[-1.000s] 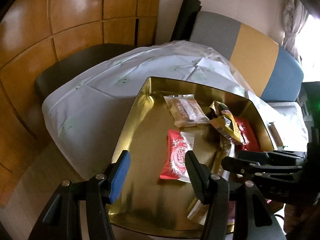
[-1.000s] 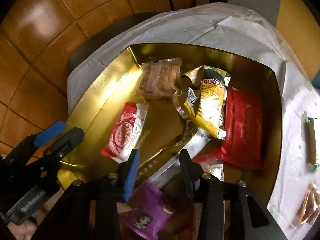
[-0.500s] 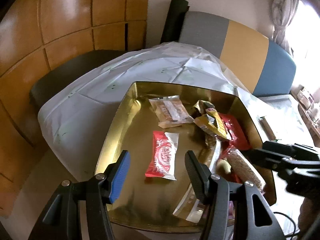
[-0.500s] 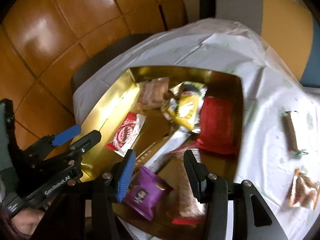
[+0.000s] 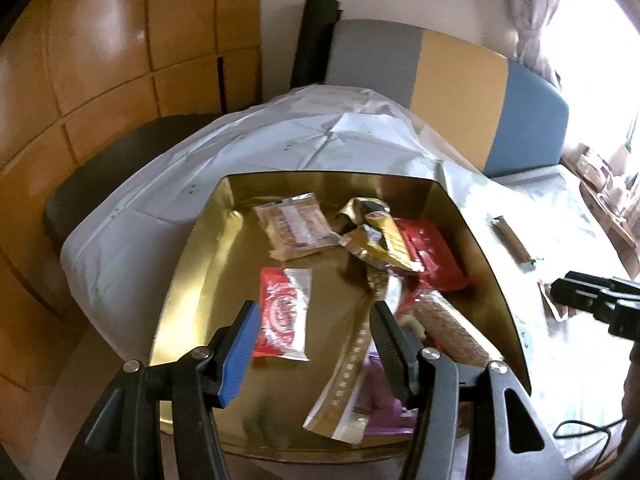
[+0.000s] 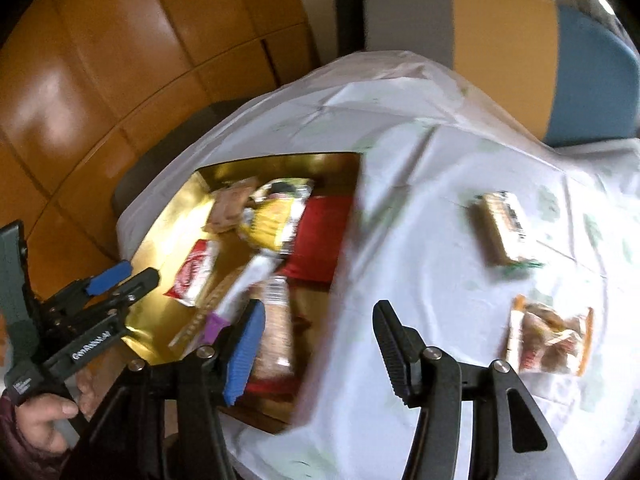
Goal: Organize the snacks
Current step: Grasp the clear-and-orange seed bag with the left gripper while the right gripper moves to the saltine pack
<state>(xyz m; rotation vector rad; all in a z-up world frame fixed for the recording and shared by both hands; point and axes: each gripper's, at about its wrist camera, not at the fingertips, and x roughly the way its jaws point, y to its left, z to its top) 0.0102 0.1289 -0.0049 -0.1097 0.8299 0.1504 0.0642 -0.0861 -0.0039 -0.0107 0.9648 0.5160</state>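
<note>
Left gripper [image 5: 312, 344] fingers open, empty, above gold tray [image 5: 192, 280]. Right gripper [image 6: 318, 344] fingers open, empty, over tray's right edge; two packets [image 6: 550, 338] on desk [image 6: 420, 240] right.

right gripper [image 6: 316, 344] jaws apart over white tablecloth [image 6: 420, 216], gold tray [image 6: 160, 240] of snack packets at left, two packets on cloth at right [image 6: 502, 228] [image 6: 550, 334], left gripper [image 6: 120, 280] far left, view blurred

White tablecloth [image 6: 420, 208], tricolour chair back [image 5: 460, 92], wooden wall panels [image 5: 100, 60]
</note>
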